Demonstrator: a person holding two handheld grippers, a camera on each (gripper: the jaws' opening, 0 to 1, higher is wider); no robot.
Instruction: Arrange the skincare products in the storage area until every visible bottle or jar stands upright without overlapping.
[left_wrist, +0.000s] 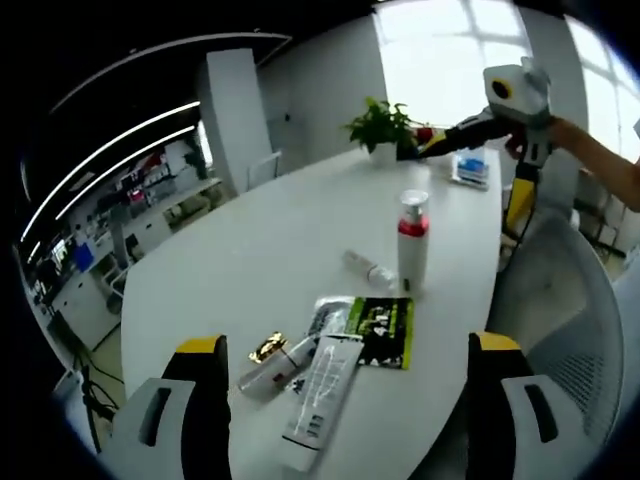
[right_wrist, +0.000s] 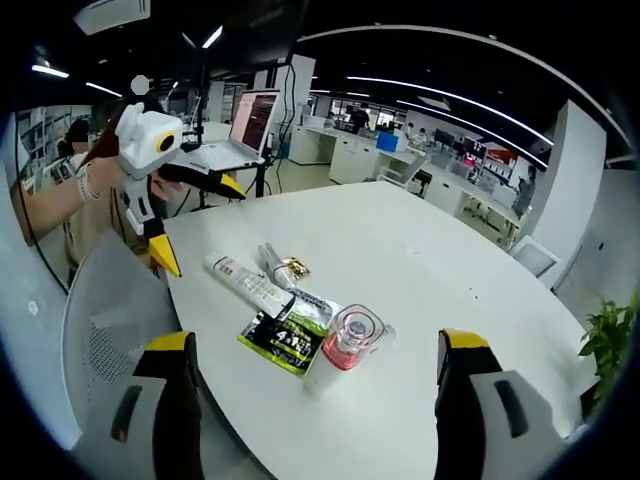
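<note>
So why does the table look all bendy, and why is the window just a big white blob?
In the left gripper view the fisheye lens curves the white table, and the window behind the plant is overexposed, so its detail washes out. In the right gripper view the table bends the same way; ceiling light strips arc too, and the pink-capped bottle looks soft and slightly blurred.

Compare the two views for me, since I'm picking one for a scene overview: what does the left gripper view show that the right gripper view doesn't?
Left gripper view alone: the small clear bottle lying near the upright one, and a blue-and-white pack beside the potted plant.

Right gripper view alone: an open laptop and rows of office desks.

Both: the upright red-banded bottle, green sachet, white tube, gold-capped tube, white table.
</note>
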